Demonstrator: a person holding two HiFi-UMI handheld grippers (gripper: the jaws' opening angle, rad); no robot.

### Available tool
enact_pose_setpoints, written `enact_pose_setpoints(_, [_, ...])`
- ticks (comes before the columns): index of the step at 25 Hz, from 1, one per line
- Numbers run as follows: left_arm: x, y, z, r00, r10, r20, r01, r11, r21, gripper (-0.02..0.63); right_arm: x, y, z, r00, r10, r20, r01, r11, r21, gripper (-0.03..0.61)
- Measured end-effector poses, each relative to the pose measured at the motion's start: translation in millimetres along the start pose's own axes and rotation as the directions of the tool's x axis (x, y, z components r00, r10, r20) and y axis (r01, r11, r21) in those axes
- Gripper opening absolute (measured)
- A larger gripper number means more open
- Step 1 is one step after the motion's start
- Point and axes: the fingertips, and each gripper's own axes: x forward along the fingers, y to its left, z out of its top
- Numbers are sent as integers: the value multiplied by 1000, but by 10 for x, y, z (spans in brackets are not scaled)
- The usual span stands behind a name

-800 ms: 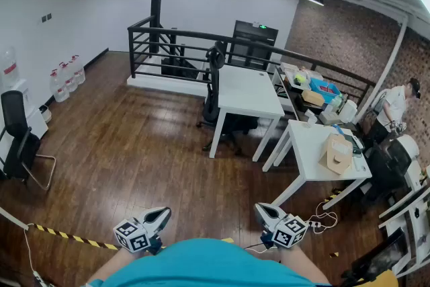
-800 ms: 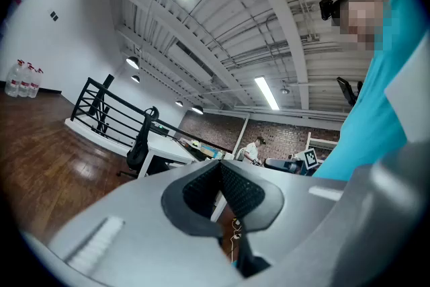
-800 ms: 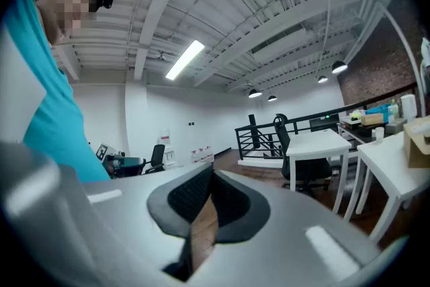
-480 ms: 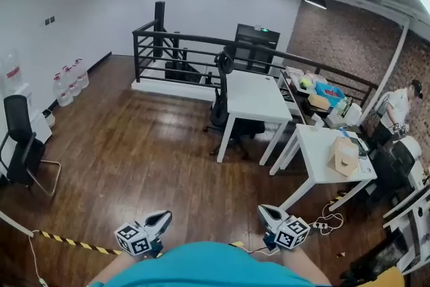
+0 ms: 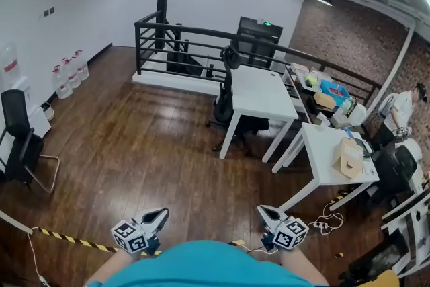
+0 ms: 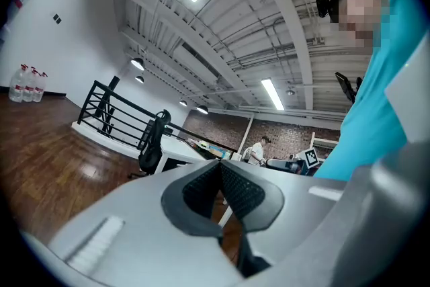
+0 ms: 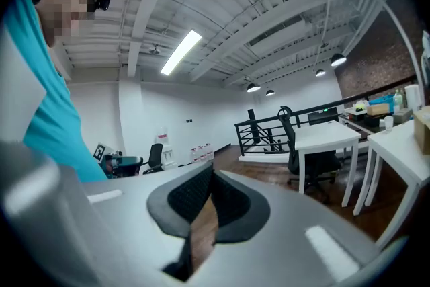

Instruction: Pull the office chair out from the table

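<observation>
In the head view, the office chair [image 5: 227, 87] stands pushed in at the far white table [image 5: 259, 92], well apart from the left gripper [image 5: 159, 215] and right gripper [image 5: 265, 213]. The left gripper view shows its jaws pressed together with nothing between them. The right gripper view shows that pair closed and empty too.

Black office chair [image 5: 228, 87] upright, tucked against white table [image 5: 259, 92].

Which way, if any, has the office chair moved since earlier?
No. The office chair still sits tucked against the white table, at its left edge, as before.
</observation>
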Motion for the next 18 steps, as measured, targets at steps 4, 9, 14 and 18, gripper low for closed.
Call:
enact_pose_setpoints(4, [480, 158, -136, 1000, 28, -4, -28, 1000, -3, 20, 195, -593, -88, 999, 39, 1, -39, 999, 18, 0])
enact_pose_setpoints(9, [1360, 516, -312, 994, 105, -12, -104, 992, 68, 20, 550, -1641, -21, 990, 137, 40, -138, 990, 37, 0])
enact_pose_setpoints(14, [2454, 930, -282, 987, 158, 39, -159, 987, 36, 20, 973, -2666, 261, 977, 211, 14, -210, 977, -24, 0])
enact_pose_setpoints(18, [3099, 1207, -232, 986, 157, 49, -160, 986, 52, 20, 1217, -3269, 476, 974, 225, 16, -224, 973, -51, 0])
